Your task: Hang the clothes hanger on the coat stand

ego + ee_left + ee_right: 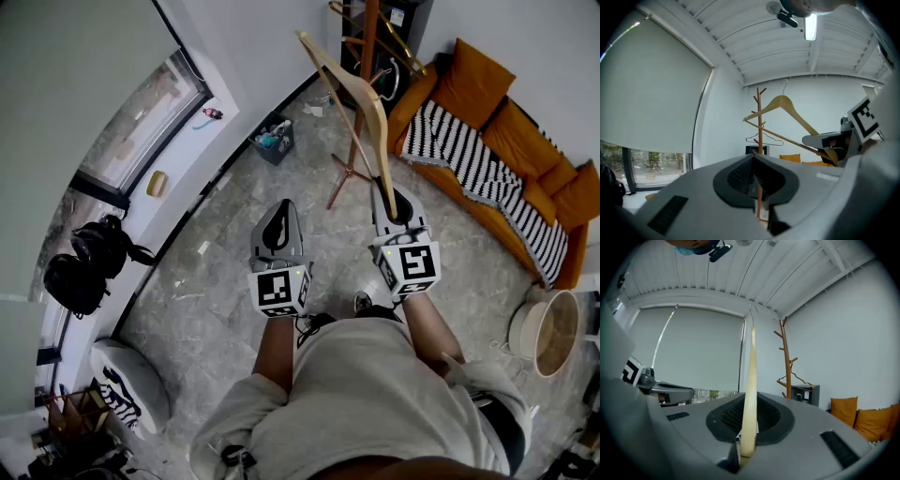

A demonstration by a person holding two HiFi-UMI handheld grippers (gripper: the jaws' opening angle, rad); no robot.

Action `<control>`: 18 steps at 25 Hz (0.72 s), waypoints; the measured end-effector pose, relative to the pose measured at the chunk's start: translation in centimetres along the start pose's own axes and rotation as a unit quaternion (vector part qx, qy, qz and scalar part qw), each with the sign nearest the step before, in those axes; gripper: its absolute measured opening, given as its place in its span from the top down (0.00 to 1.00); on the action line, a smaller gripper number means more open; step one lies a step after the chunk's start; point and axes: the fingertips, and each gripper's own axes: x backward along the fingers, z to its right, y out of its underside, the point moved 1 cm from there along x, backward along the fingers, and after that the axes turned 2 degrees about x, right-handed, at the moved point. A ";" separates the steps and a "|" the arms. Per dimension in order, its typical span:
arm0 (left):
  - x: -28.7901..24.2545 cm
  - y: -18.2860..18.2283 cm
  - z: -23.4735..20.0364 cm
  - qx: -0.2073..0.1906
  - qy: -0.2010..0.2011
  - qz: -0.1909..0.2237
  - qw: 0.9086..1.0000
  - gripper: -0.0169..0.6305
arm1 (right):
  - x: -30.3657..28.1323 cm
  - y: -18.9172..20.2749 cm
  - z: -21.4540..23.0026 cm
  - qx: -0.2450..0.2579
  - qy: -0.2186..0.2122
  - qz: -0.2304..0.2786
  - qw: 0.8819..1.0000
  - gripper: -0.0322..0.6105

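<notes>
A pale wooden clothes hanger [361, 94] rises from my right gripper [394, 208], which is shut on one end of it. In the right gripper view the hanger [751, 376] stands edge-on between the pads, its metal hook at the top. The brown wooden coat stand [354, 141] is on the floor just beyond the hanger, and to the right in the right gripper view [786, 362]. My left gripper [279, 214] is level beside the right one, shut and holding nothing. The left gripper view shows the hanger [787, 110] in front of the stand [760, 122].
An orange sofa [525, 141] with a striped blanket [473, 155] lines the right wall. A dark bin [275, 139] sits by the window wall and black bags [89, 262] lie at the left. A thin wire hanger [764, 139] hangs on the stand. A round basket [548, 333] stands at the right.
</notes>
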 end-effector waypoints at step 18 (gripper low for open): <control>8.9 4.6 -9.1 0.051 -0.027 -0.041 0.997 0.96 | -1.4 2.5 -8.4 0.003 -0.004 -0.032 0.999 0.92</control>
